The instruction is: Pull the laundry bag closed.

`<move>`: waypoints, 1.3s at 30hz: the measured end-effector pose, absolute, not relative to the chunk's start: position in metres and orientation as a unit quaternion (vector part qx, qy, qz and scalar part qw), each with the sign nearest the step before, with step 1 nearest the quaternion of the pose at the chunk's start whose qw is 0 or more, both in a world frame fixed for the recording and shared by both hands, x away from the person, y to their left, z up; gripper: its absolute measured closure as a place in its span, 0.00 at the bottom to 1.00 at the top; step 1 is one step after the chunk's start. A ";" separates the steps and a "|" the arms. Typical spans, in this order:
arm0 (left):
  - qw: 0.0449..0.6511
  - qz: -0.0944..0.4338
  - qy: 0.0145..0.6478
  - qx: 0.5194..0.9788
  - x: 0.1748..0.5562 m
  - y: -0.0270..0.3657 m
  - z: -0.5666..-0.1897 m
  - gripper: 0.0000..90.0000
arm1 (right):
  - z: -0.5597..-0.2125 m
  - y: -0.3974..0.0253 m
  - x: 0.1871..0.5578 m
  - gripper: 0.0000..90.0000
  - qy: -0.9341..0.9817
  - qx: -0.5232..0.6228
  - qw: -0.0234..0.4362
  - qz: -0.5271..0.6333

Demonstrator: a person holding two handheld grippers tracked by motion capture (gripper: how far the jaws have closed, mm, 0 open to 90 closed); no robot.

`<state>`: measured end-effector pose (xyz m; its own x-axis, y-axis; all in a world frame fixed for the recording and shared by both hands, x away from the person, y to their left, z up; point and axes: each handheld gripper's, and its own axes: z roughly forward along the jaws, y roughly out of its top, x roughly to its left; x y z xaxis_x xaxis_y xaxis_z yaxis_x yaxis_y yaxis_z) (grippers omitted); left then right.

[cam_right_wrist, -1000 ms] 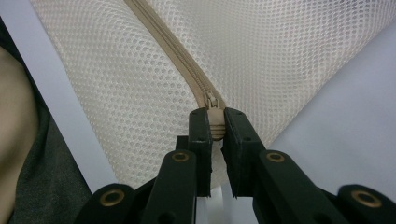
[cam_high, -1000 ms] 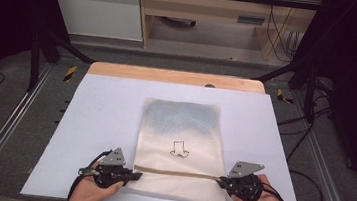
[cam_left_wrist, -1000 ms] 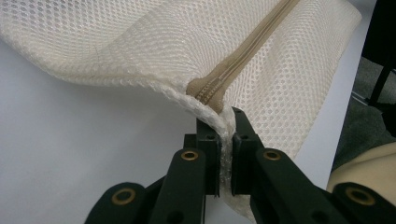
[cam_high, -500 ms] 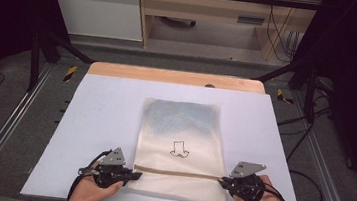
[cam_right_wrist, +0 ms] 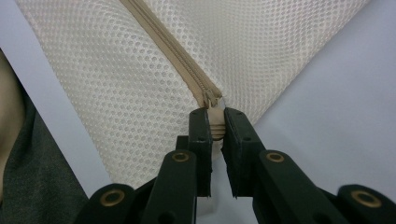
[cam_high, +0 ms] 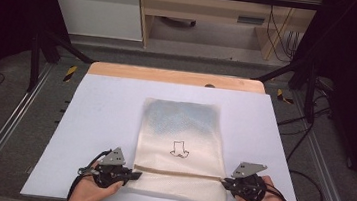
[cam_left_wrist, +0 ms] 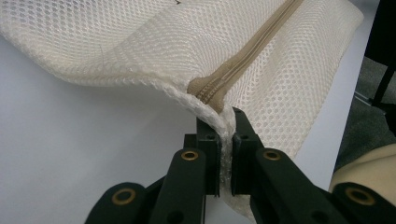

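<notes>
A pale lavender table (cam_high: 89, 121) fills most of the floor space in front of me, with a strip of bare wood along its far edge. On the near half of it, about in the middle, lies a cream mesh bag (cam_high: 177, 145), flat, longer than wide, with a bluish cast showing through its far end and a small black drawing (cam_high: 179, 149) printed near its centre. A tan zipper (cam_high: 179, 172) runs straight across the bag close to its near edge.

The person's two hands come in from the near side, one at each end of that zipper. The left gripper (cam_high: 134, 175) is pressed against the bag's left edge; seen from its own camera, its jaws are closed tight on the corded seam (cam_left_wrist: 224, 126) of the mesh just where the zipper tape ends, and the fabric lifts off the table there in a soft fold. The right gripper (cam_high: 224, 182) sits at the bag's right edge, its jaws pinched on the tan zipper pull (cam_right_wrist: 215, 122), at the zipper's end, with the mesh spreading away beyond it.
</notes>
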<state>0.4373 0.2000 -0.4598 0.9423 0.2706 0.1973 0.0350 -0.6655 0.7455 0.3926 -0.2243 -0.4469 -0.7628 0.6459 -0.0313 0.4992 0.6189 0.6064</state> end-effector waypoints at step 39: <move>0.404 0.332 0.195 0.830 0.458 0.295 -0.427 0.09 | -0.416 -0.254 0.428 0.07 0.725 0.431 0.285 0.455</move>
<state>0.4581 0.2946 -0.4266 0.7036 0.5912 0.3942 0.0551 -0.5986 0.7992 0.4283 -0.2537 -0.4160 -0.4656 0.8847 -0.0212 0.3666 0.2146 0.9053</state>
